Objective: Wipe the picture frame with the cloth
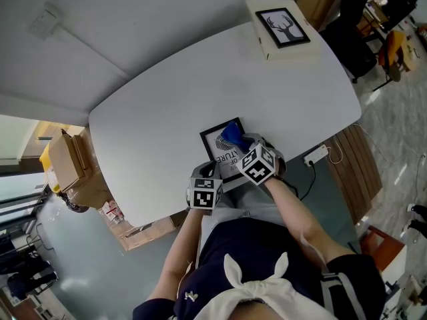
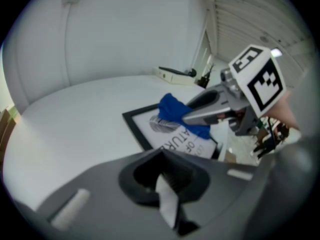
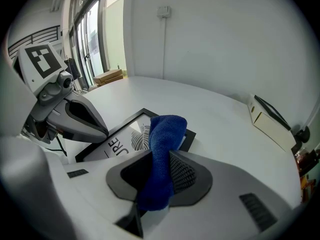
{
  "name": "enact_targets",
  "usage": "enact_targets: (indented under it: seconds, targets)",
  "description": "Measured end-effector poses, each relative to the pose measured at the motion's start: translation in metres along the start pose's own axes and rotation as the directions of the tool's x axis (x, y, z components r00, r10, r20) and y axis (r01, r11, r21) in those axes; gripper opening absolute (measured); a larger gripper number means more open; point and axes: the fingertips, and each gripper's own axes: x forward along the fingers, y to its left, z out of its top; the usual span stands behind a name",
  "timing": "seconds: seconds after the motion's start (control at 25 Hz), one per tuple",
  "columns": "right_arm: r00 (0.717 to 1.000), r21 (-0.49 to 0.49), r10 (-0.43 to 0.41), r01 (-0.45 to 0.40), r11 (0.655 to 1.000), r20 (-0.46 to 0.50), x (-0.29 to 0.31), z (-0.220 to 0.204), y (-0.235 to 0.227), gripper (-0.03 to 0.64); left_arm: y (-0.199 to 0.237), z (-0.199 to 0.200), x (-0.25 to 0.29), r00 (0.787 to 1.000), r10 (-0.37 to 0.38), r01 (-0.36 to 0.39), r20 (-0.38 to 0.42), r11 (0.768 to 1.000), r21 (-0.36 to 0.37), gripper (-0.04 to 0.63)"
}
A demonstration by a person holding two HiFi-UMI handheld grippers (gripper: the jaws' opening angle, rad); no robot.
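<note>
right gripper (image 3: pixel 160 171) — jaws clamped on blue cloth (image 3: pixel 165 146) | cloth on picture frame (image 1: pixel 213 145), 1 o'clock corner | left gripper (image 2: pixel 162 181) — jaws together, at frame's 7 o'clock

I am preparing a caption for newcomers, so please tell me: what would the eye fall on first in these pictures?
The bright blue cloth, pinched in the right tongs, stands out first; it lies over the black picture frame at the near edge of the white table. The left tongs, closed, point toward that frame. At the table's far end a deer picture lies on a white box.
</note>
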Motion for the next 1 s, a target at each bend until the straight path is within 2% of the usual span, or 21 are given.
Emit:
enact_targets:
  seconds: [0.4,1.0]
  targets:
    - [1.000,-0.019,0.002,-0.003,1.000,-0.015,0.005,0.001,0.005,0.084,-0.001,0.000,0.001,1.000,-0.012,0.012,-0.004,1.000,0.009,0.003]
    - [0.998,-0.031,0.063,-0.064,0.997,-0.029,0.015,0.012,0.025,0.084,-0.001,0.000,0.000,0.999,-0.030,0.031,-0.012,0.999,0.033,0.003]
